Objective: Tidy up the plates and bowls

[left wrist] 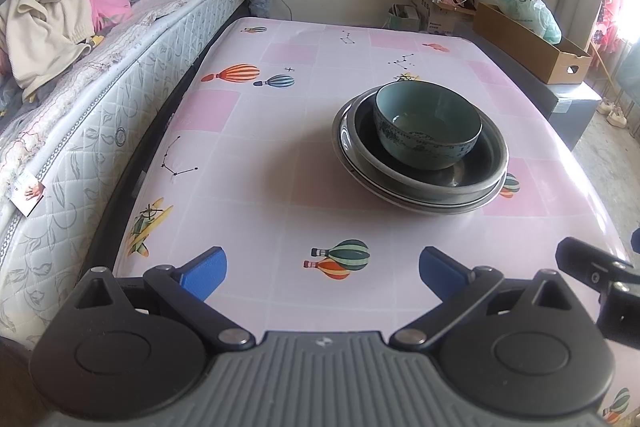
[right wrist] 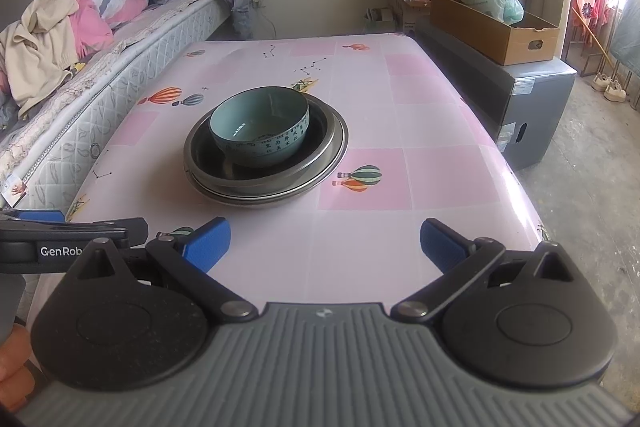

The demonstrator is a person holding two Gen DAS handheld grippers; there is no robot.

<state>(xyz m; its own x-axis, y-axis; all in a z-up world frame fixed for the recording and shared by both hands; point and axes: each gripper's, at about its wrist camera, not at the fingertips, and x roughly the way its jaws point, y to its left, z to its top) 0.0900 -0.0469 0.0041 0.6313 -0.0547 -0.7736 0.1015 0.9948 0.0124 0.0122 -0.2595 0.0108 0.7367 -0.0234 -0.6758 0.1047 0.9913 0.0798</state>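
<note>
A teal ceramic bowl [left wrist: 427,126] [right wrist: 260,127] sits upright inside stacked steel plates [left wrist: 420,183] [right wrist: 224,171] near the middle of the pink table [left wrist: 280,155] [right wrist: 420,131]. My left gripper [left wrist: 323,273] hovers open over the table's near edge, well short of the stack, with nothing between its blue pads [left wrist: 204,271]. My right gripper [right wrist: 325,245] is also open and holds nothing, with the stack ahead and to its left. The left gripper [right wrist: 42,217] shows at the left edge of the right wrist view.
A bed with a quilted mattress [left wrist: 80,131] [right wrist: 100,83] and piled clothes runs along the table's left side. Cardboard boxes [left wrist: 532,43] [right wrist: 496,27] and a plastic bag stand on a grey cabinet beyond the right edge. A person's fingers [right wrist: 12,367] show at lower left.
</note>
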